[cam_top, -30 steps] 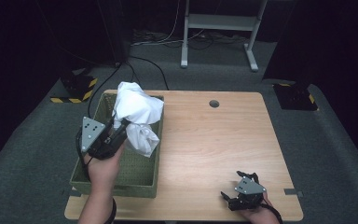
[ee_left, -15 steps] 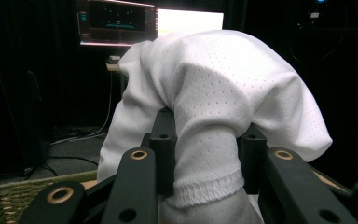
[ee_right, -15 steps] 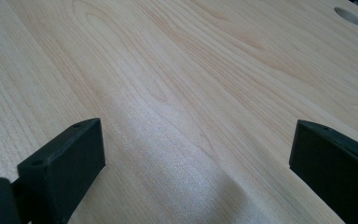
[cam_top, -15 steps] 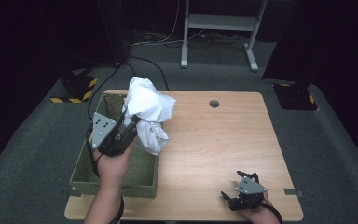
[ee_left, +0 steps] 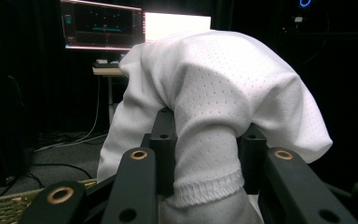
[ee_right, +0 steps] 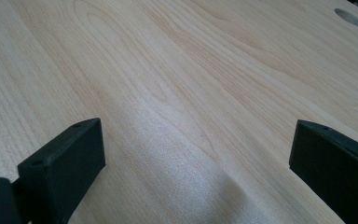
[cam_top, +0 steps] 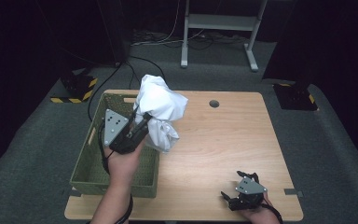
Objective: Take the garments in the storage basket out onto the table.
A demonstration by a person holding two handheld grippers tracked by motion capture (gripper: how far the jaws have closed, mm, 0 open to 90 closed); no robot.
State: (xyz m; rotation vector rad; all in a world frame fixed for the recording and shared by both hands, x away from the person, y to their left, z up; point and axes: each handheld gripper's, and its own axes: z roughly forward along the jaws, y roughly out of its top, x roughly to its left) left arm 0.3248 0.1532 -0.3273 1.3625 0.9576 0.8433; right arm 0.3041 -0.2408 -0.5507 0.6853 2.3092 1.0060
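Lifting the white perforated-mesh garment (cam_top: pixel 160 111) out of the olive-green woven basket (cam_top: pixel 92 173), your left gripper (cam_top: pixel 142 122) has its jaws clamped on a hemmed fold, the cloth hanging over the basket's right edge. Your right gripper (cam_top: pixel 237 193) rests on the pale wooden table (cam_top: pixel 223 140), jaws wide and empty. Next, I'd judge, carry it clear and lay it flat on the bare wood.

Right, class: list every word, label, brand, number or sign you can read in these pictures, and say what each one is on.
None can be read.
Monitor behind the white cloth: shows lines and marks, too small and blurred to read.
Yellow and black hazard stripes on the floor: a warning pattern, no words.
Cloth, basket, table: no print.
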